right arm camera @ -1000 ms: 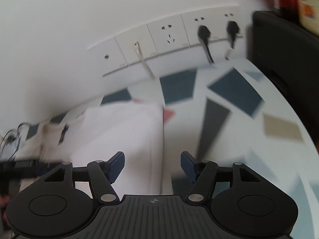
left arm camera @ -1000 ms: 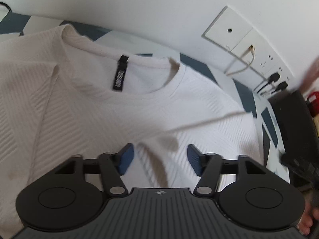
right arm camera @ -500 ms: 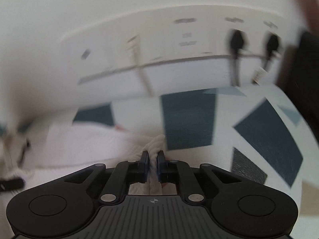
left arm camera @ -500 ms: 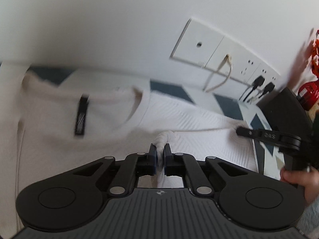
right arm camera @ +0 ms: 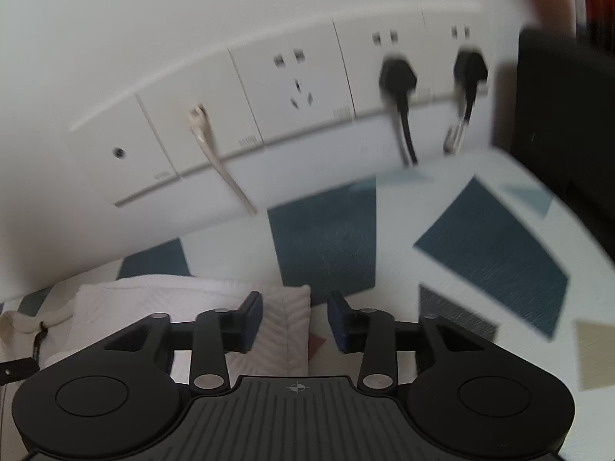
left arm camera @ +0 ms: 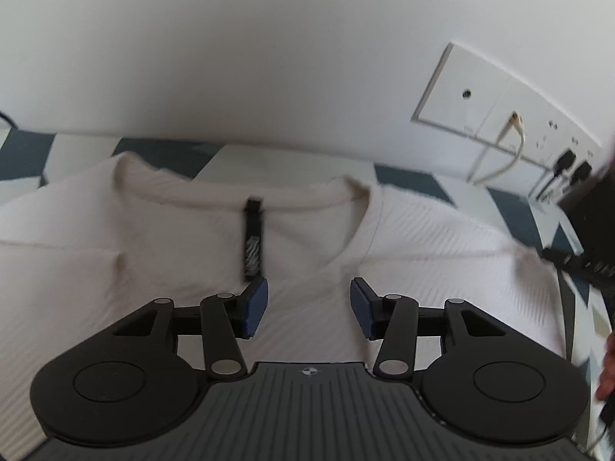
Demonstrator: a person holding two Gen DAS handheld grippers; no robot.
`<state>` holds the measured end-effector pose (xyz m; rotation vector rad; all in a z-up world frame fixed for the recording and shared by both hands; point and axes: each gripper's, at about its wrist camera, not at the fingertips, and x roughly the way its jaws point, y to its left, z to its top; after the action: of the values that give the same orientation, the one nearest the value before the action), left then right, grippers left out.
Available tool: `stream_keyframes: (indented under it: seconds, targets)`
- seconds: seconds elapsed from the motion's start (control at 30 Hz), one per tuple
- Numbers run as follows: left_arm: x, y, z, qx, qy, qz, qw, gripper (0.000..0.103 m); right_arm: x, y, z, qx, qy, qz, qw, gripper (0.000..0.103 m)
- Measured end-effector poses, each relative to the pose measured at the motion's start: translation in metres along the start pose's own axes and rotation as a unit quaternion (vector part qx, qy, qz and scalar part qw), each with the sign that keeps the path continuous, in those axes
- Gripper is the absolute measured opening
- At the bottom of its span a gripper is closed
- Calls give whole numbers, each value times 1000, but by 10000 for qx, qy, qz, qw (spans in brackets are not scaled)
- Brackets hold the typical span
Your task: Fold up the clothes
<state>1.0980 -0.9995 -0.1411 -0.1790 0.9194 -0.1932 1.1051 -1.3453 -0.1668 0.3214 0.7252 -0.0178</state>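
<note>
A cream ribbed sweater (left arm camera: 423, 261) lies flat on the patterned table, its round collar (left arm camera: 292, 198) and black neck label (left arm camera: 253, 242) facing me in the left wrist view. My left gripper (left arm camera: 307, 307) hovers just below the collar, its jaws opening, no cloth pinched between the blue pads. In the right wrist view the sweater's folded right edge (right arm camera: 284, 319) lies under my right gripper (right arm camera: 294, 320), whose jaws are opening too; the fabric rests below them, not pressed by either pad. The other gripper's black tip (left arm camera: 576, 263) shows at the sweater's right side.
A white wall with a row of sockets (right arm camera: 300, 88) rises close behind the table; a white cable (right arm camera: 219, 161) and two black plugs (right arm camera: 398, 77) hang from it. A black box (right arm camera: 561, 123) stands at the right. The tablecloth (right arm camera: 492, 246) has blue and grey shapes.
Half a second ago both grippers were shut on pinched folds of the sweater; both have since let go and spread their jaws. The cloth now lies flat, and the left gripper has moved slightly.
</note>
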Motion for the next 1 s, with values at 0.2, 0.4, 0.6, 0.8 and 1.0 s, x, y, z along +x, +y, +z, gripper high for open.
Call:
stream_keyframes:
  seconds: [0.2,0.4,0.6,0.8,1.0]
  targets:
    - [-51,7,-49,438,162,-225,9987,63,-45,0,-24,-53,146,865,9961,66]
    - [-110,16,-87,877,-25,421,9953,73,-80,-18,-49,684,-191,1028,9922,77]
    - [-162,32,-96,594,-412,1288,9890,89,-104,-37,-22,1463,-576,1737,9722,100]
    - [-219,54,-122,348,-642,1575,9848,100,-128,-16,-15,842,-375,1606,9827,102]
    - [-252,104,-156,-67,-579,1207,9910,100,-167,-10,-70,1460,248,1946,9696,102]
